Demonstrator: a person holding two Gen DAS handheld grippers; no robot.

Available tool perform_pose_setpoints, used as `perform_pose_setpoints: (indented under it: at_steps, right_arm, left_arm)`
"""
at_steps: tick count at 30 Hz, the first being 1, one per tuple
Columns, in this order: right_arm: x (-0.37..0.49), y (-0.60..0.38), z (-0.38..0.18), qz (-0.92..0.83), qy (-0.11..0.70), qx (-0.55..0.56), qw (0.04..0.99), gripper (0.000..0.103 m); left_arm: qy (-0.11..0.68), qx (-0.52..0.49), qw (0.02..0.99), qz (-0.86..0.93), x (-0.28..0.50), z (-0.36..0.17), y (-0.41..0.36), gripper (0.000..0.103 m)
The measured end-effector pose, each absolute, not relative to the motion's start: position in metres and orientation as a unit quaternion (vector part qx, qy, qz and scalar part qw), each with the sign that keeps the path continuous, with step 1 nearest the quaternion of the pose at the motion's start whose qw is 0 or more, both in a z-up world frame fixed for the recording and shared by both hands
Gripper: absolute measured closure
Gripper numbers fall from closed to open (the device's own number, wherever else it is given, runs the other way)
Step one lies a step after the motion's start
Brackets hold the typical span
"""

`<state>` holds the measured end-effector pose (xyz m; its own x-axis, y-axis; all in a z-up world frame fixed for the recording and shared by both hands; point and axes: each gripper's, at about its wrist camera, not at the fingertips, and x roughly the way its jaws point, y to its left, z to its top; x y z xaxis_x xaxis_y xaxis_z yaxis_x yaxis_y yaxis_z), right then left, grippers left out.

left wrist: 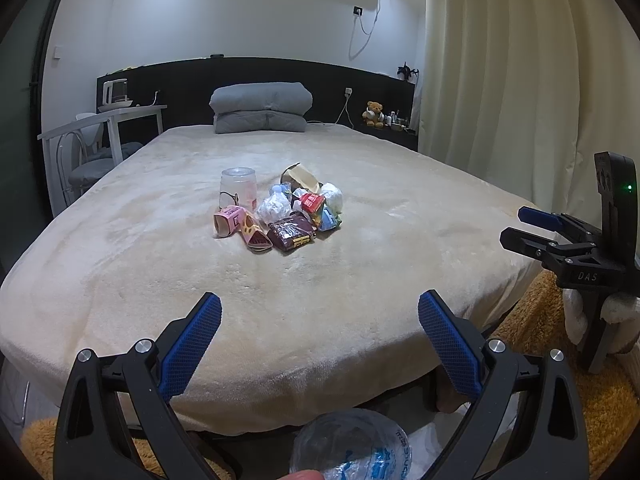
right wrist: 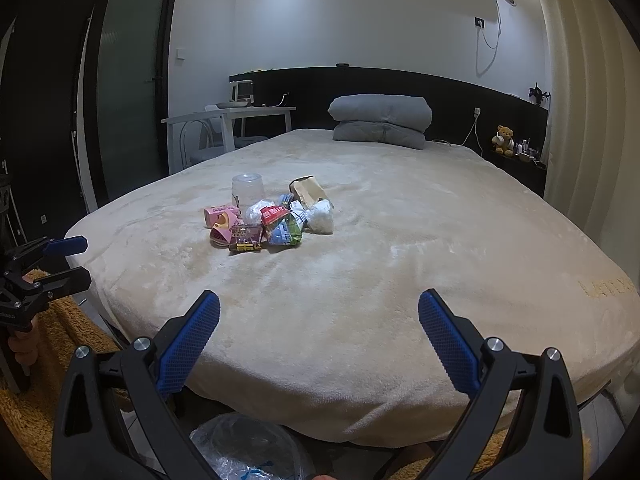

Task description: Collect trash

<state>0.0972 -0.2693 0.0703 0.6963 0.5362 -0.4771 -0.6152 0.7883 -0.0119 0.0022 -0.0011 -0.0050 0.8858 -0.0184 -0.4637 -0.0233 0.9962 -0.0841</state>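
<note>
- The trash (left wrist: 278, 212) lies in one small heap near the middle of the bed (left wrist: 360, 280), well apart from both grippers, which hover off the near edge.
- The heap holds a clear plastic cup (left wrist: 238, 189) standing upside down at its far left, a pink carton (left wrist: 228, 220) beside it, a dark red wrapper (left wrist: 291, 236) at the front, a crumpled white wad (right wrist: 322, 216) at the right and a torn beige box (right wrist: 307, 190) at the back.
- A clear plastic bag (left wrist: 352, 446) sits low by the foot of the bed, between and below the jaws; it looks like the place for the rubbish.
- The step in hand appears to be the first reach. It would go best by taking an outlying piece first, such as the dark red wrapper or the pink carton, rather than digging into the middle and scattering the rest.
- Soft bedding gives way, so a low, level approach should help the lower finger slide under flat wrappers.
- Left gripper (left wrist: 320, 312): jaws spread wide, holding nothing, touching nothing.
- Right gripper (right wrist: 319, 310): jaws likewise spread wide and empty, clear of the bed.
</note>
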Motion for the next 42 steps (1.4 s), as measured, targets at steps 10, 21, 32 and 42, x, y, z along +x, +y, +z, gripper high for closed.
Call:
perform_pose_setpoints:
  at_steps: [10,21,32,42]
  right_arm:
    - [0.0991,-0.2703,0.0697,0.322,0.235,-0.073,0.914,0.005]
    - [0.0989,-0.2670,0.0652,0.329,0.236,-0.085,0.911,0.005]
    - [0.0983,-0.2661,0.0647,0.329,0.236,-0.086,0.910,0.005]
    - [0.0987,-0.2651,0.0635,0.329,0.238,-0.088,0.910,0.005]
  left_arm:
    - [0.240,-0.042,0.970,0.000,0.0019,-0.0051,-0.0021,0.006]
    - [0.240,-0.040,0.970,-0.001,0.0018,-0.0052,-0.0022,0.006]
    - [0.239,-0.040,0.970,-0.001,0.0022,-0.0056,-0.0022,0.006]
    - [0.239,-0.041,0.970,-0.002,0.0024,-0.0060,-0.0017,0.006]
